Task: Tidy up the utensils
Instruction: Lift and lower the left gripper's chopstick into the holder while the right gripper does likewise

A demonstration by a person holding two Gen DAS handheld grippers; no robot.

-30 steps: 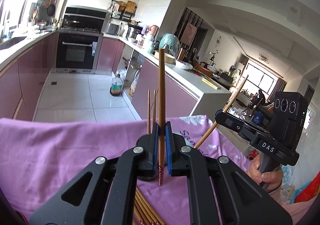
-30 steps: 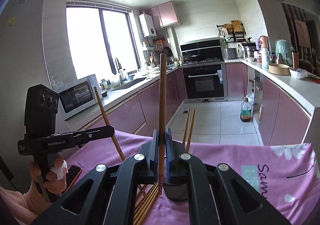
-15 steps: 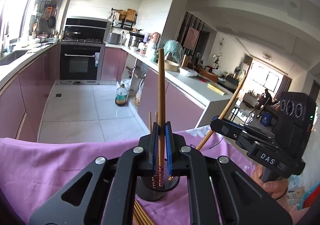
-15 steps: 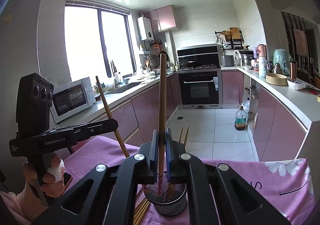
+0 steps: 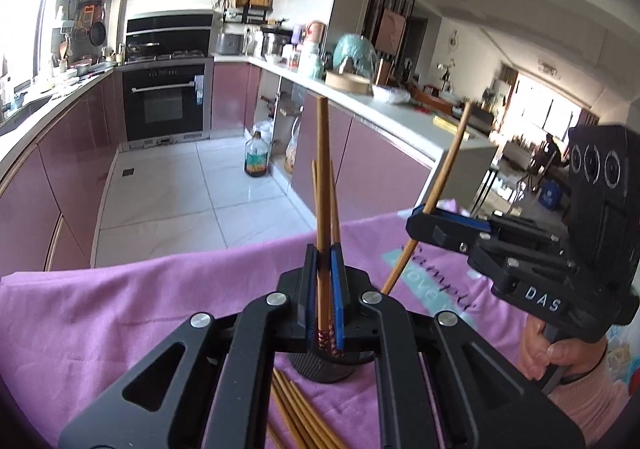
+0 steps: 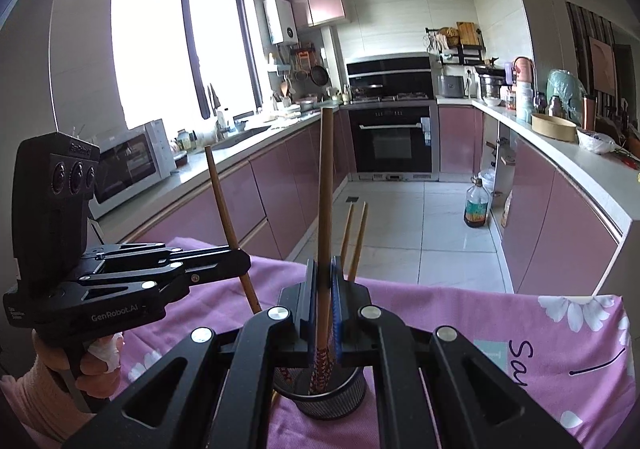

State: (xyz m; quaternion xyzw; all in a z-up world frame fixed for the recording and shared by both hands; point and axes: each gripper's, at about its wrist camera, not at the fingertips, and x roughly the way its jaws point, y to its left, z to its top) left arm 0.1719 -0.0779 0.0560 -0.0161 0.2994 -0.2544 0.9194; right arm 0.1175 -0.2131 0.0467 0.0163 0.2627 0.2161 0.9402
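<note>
left wrist view: both claws, left gripper (image 5: pixel 325 291) and right gripper (image 6: pixel 325 303), clamped on a chopstick (image 5: pixel 322 185) apiece, now lowered into the mesh holder (image 6: pixel 330 395), nearer dropping than a second ago.

Bright daylight, window (image 6: pixel 176 53) glare, fisheye edge warp.

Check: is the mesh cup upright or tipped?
Upright: the mesh cup stands on the purple cloth, rim up, chopsticks standing inside.
</note>
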